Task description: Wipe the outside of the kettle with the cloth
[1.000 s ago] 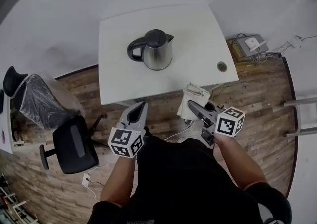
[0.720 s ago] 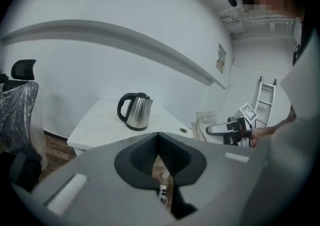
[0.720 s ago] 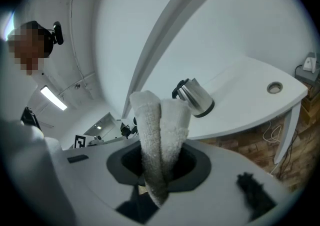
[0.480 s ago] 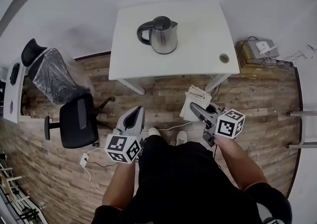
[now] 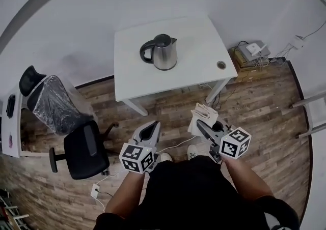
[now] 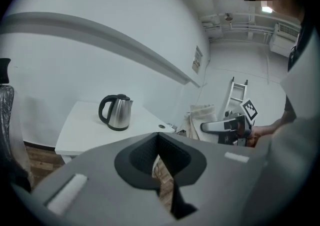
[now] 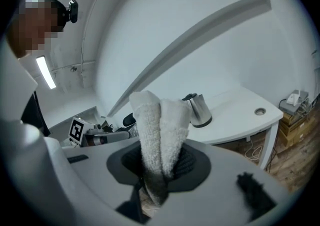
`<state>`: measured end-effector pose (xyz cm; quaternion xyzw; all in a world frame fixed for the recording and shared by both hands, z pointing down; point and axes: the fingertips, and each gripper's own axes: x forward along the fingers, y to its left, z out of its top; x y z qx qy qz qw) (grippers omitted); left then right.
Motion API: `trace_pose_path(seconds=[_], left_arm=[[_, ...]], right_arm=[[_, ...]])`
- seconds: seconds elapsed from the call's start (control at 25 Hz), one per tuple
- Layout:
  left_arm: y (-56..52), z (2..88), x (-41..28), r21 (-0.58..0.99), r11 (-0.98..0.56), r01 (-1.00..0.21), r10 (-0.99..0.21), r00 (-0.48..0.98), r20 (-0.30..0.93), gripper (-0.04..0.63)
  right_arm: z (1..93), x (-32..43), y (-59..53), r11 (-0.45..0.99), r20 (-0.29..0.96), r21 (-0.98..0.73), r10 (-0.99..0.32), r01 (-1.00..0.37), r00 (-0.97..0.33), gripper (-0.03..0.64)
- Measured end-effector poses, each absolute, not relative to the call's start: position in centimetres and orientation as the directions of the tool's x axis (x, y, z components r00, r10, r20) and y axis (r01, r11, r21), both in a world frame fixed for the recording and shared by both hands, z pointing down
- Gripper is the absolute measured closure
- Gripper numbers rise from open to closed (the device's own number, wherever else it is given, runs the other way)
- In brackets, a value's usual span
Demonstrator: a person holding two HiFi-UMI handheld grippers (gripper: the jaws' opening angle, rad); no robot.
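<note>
A steel kettle (image 5: 160,52) with a black handle and lid stands upright on a white table (image 5: 196,46), well ahead of both grippers. My right gripper (image 5: 200,121) is shut on a folded white cloth (image 5: 202,112) that sticks up from its jaws over the wooden floor. In the right gripper view the cloth (image 7: 159,135) fills the jaws of the right gripper (image 7: 161,151), and the kettle (image 7: 197,110) shows behind it. My left gripper (image 5: 152,126) is shut and holds nothing. The left gripper view has the kettle (image 6: 116,112) far off beyond the left gripper (image 6: 158,134).
A black office chair (image 5: 84,147) and a plastic-wrapped chair (image 5: 48,99) stand to the left. A box with devices and cables (image 5: 252,51) sits by the wall on the right. The table has a round grommet hole (image 5: 221,64). White cables trail across the floor.
The table and kettle now lie farther from both grippers than a second ago. Both grippers keep their hold and stay in front of the body.
</note>
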<state>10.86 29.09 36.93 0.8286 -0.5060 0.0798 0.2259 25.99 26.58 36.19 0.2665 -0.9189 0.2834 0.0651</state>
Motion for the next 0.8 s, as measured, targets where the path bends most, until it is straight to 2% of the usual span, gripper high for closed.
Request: trace_pose_path(seconds=[0.24, 0.52, 0.8], left_arm=[[30.7, 36.8, 9.5, 0.283, -0.459, -0.842, -0.78, 0.534, 0.325, 0.589], [30.8, 36.2, 10.8, 0.322, -0.404, -0.856, -0.813, 0.498, 0.303, 0.589], [30.0, 36.1, 12.9, 0.312, -0.387, -0.868, -0.827, 0.476, 0.298, 0.589]], right_arm=[[35.8, 24.7, 30.4, 0.676, 0.26, -0.458, -0.52, -0.578, -0.814, 0.522], [35.6, 25.5, 30.1, 0.715, 0.31, -0.398, -0.484, -0.575, -0.818, 0.522], [35.3, 27.3, 29.0, 0.747, 0.294, -0.378, -0.463, -0.547, -0.836, 0.522]])
